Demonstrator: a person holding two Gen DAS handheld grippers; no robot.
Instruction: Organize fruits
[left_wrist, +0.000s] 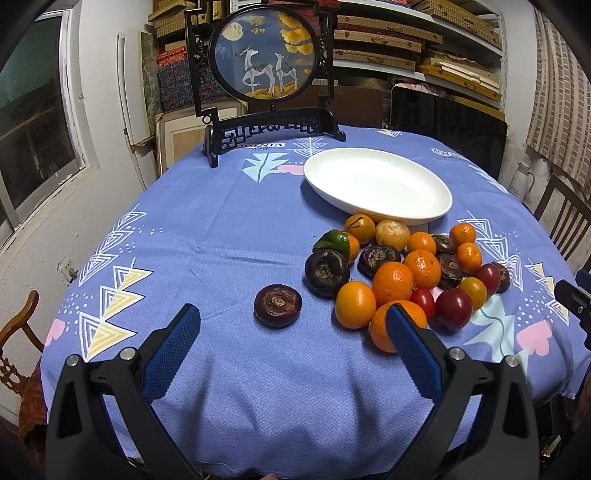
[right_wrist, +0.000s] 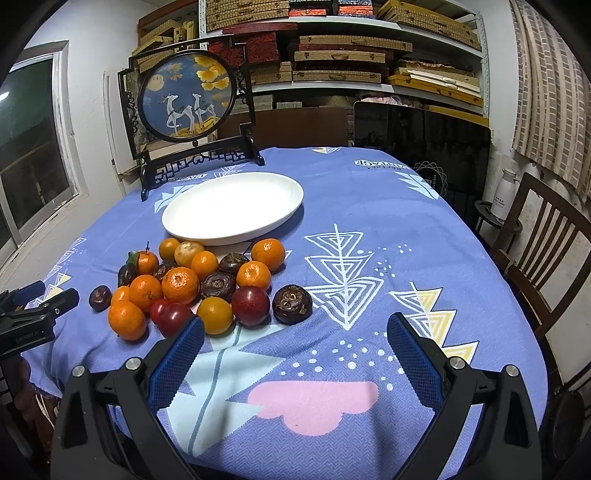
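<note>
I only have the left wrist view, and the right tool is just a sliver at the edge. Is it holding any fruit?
Observer: No. In the right wrist view the right tool is open, with only tablecloth between its fingers.
Operator: Which fruit sits closest to it?
Observer: A dark brown fruit at the pile's right end, beside a red fruit. Your view half hides it behind the red ones.
</note>
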